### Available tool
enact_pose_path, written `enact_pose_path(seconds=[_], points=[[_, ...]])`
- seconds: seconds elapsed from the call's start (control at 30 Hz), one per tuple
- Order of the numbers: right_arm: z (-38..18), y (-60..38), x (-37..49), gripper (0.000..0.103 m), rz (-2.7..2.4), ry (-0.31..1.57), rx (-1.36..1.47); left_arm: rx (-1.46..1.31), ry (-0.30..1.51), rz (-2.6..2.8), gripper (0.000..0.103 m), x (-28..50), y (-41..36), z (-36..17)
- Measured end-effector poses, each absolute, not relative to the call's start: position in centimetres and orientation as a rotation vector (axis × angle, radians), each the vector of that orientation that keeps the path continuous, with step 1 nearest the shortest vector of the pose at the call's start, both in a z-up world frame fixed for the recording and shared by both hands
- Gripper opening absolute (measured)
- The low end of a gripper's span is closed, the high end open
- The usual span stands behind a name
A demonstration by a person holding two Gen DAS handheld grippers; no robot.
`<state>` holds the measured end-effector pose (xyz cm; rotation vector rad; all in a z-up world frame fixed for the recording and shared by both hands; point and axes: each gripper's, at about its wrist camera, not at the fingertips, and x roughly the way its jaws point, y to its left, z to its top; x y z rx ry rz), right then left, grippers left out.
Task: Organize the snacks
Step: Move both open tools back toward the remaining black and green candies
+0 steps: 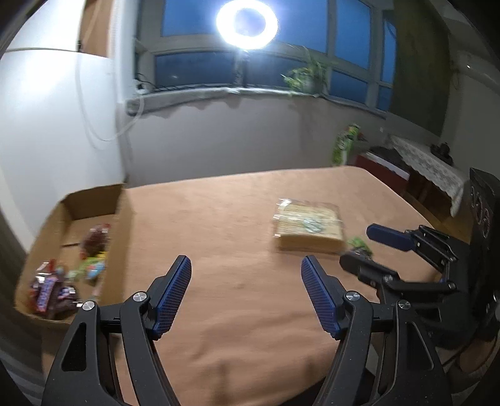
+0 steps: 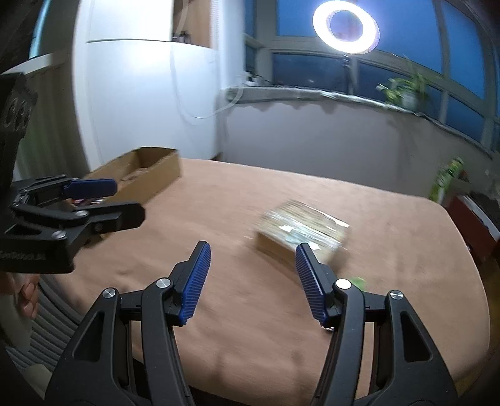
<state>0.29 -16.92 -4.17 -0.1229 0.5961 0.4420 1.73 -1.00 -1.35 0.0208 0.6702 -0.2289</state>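
Observation:
A clear-wrapped pack of pale wafers point(image 1: 307, 226) point(image 2: 301, 226) lies on the brown table, right of centre. A small green-wrapped snack point(image 1: 359, 243) point(image 2: 356, 281) lies just beside it, half hidden by gripper parts. My left gripper point(image 1: 247, 265) hovers open over bare tablecloth, nothing between its blue pads. My right gripper point(image 2: 253, 253) is open too, its right finger point(image 2: 307, 271) just in front of the wafer pack. Each gripper shows in the other's view: the right gripper point(image 1: 372, 246) and the left gripper point(image 2: 115, 200). A cardboard box point(image 1: 70, 215) point(image 2: 147, 175) at the left holds several wrapped sweets point(image 1: 51, 290).
The tablecloth point(image 1: 234, 218) spreads wide between box and wafers. Beyond the table stand a white cupboard point(image 1: 53, 125), a window sill with a ring light point(image 1: 247, 23) and a plant point(image 1: 307, 76), and a low side table point(image 1: 428, 165) at right. A hand point(image 2: 26, 293) shows at left.

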Motion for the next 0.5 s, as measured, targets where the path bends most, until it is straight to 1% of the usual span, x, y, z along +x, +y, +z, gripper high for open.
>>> enact_pose_path(seconds=[0.23,0.5], points=[[-5.4,-23.3,1.1,0.059,0.336,0.623,-0.060,0.051,0.723,-0.310,0.073,2.2,-5.8,-2.8],[-6.8,-27.6,1.7,0.059,0.284,0.654,-0.026,0.072,0.783,-0.371,0.073,3.0,-10.4,-4.5]])
